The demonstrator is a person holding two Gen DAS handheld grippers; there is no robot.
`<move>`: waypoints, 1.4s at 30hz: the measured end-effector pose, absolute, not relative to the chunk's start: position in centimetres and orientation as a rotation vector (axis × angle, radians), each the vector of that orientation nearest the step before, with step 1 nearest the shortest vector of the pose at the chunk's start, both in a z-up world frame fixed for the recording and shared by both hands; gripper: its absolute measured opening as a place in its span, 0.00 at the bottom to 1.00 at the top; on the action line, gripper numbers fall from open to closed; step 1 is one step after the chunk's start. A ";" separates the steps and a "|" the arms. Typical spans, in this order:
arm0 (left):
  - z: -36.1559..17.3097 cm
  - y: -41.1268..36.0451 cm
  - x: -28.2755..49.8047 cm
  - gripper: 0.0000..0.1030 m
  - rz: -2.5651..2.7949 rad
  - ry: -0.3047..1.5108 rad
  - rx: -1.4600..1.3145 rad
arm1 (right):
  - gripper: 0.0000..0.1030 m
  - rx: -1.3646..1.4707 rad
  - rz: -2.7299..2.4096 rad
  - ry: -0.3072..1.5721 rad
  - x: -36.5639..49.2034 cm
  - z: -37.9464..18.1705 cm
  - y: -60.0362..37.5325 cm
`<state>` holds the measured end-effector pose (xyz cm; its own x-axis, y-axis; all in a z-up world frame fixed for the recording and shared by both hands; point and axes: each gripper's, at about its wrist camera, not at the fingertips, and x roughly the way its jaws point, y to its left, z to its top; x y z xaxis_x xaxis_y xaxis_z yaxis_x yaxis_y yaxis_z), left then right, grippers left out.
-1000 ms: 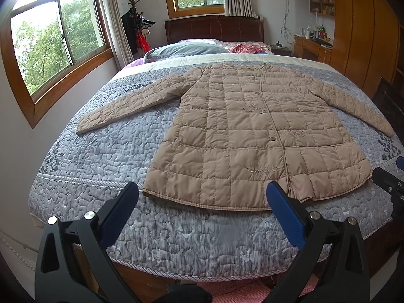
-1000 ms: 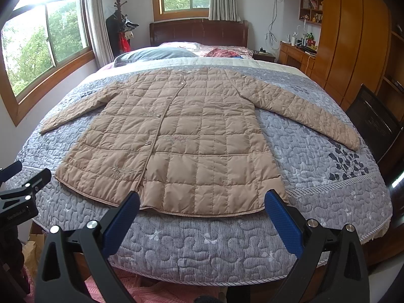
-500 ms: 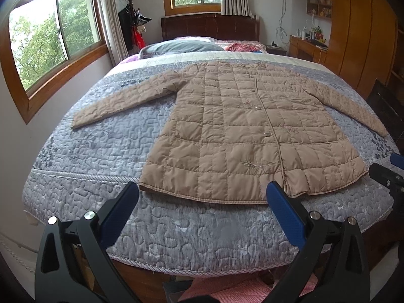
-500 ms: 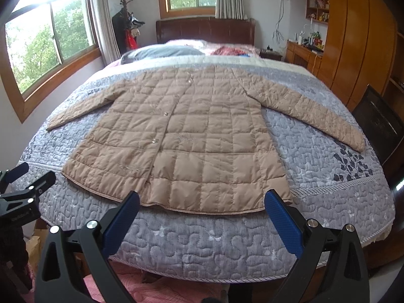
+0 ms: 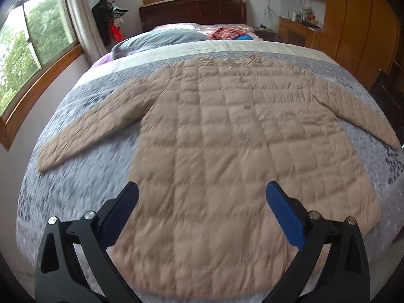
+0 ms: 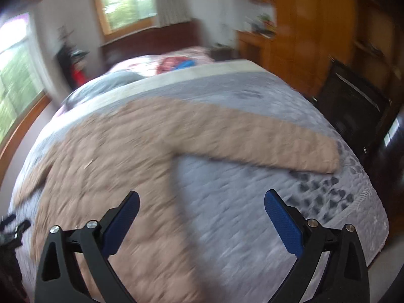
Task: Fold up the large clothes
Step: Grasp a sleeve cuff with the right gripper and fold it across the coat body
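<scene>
Above the coat [image 5: 227, 156], both open claws have swung closer since earlier.

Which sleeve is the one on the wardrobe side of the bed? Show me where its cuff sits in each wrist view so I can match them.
Left wrist view: the cuff lies at the far right edge, at the end of the sleeve running down from the tan quilted coat.
Right wrist view: the cuff lies right of centre, blurred, beyond the right gripper.
Shared landmark: the red and blue clothes by the headboard.
</scene>
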<state>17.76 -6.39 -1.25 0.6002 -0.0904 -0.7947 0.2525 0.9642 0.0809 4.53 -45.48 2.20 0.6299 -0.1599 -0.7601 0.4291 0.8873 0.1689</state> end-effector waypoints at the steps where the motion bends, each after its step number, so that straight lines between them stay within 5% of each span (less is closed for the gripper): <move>1: -1.3 -7.9 19.9 0.97 -0.245 0.908 0.191 | 0.96 0.390 -0.375 0.837 5.3 1.7 -47.9; 9: -4.7 -17.5 30.7 0.97 -0.355 1.013 0.173 | 0.89 0.647 -0.556 0.951 8.0 -5.0 -66.6; 20: -9.8 -25.0 36.9 0.92 -0.436 1.091 0.138 | 0.84 0.724 -0.645 1.022 6.1 -9.6 -74.7; 22: -10.3 -25.2 37.2 0.92 -0.435 1.088 0.136 | 0.79 0.770 -0.609 1.028 6.0 -10.4 -75.4; 25: -11.4 -24.9 37.8 0.71 -0.427 1.123 0.130 | 0.59 0.811 -0.543 1.042 6.4 -11.7 -75.4; 28: -11.8 -24.8 38.1 0.70 -0.432 1.115 0.129 | 0.43 0.732 -0.560 1.049 7.3 -11.9 -74.5; 30: -11.7 -24.9 38.0 0.70 -0.437 1.109 0.129 | 0.06 0.754 -0.534 1.035 7.7 -11.9 -74.3; 38: -10.8 -22.7 38.1 0.45 -0.463 1.113 0.051 | 0.05 0.764 -0.328 0.872 11.9 -6.4 -68.9; 42: -10.5 -21.1 38.0 0.43 -0.455 1.114 0.043 | 0.05 0.661 -0.198 0.914 16.9 -5.2 -63.0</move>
<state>37.99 -21.11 -10.52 0.3591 -0.3312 -0.8726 0.3739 0.9077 -0.1906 16.91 -62.99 -5.22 0.6085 0.1129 -0.7855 0.4282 0.7866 0.4448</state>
